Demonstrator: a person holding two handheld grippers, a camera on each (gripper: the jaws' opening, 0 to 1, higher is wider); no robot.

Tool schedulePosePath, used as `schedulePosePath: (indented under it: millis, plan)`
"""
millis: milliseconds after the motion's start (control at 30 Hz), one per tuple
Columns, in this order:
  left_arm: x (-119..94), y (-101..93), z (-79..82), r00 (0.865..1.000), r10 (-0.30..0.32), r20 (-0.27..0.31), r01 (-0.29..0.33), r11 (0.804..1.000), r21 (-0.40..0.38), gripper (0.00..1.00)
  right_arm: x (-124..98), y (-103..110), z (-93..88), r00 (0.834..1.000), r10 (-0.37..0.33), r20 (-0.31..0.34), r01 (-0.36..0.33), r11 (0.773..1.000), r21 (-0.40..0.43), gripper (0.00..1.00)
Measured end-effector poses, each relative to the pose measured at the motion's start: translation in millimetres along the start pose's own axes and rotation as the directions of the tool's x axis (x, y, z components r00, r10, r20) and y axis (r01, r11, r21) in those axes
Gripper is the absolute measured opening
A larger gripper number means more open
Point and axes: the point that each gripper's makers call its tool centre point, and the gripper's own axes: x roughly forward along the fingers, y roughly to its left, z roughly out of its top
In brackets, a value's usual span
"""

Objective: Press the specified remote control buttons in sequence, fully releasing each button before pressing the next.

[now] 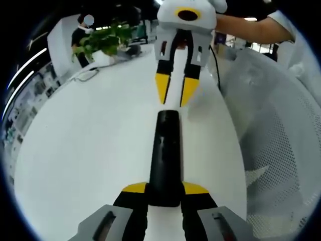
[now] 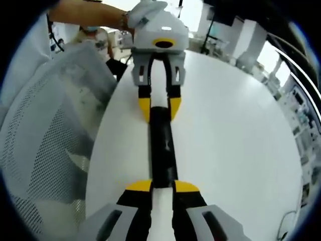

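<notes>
We clamp the remote (image 1: 164, 160) between left gripper (image 1: 165, 190) jaws to steady it, while right gripper (image 1: 174, 90), jaws slightly apart, aims its tips at the far end

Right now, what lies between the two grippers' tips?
The black remote spans the stretch between left gripper and right gripper, over the white table, seen in both views.
</notes>
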Motion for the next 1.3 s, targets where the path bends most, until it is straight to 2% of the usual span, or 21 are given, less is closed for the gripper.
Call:
schedulePosePath:
  millis: [667,1300]
  plan:
    - [0.9,0.9,-0.3,1.0,-0.001,0.001,0.001,1.0,-0.002,0.24,-1.4,-2.0,-5.2,0.997,0.014,-0.07,-0.018,0.998,-0.058,0.0]
    - [-0.5,-0.3,-0.5,1.0,0.001,0.005,-0.001,1.0,-0.01,0.24,2.1,-4.5,-4.8,0.993,0.036,-0.116,-0.048,0.993,-0.105,0.0]
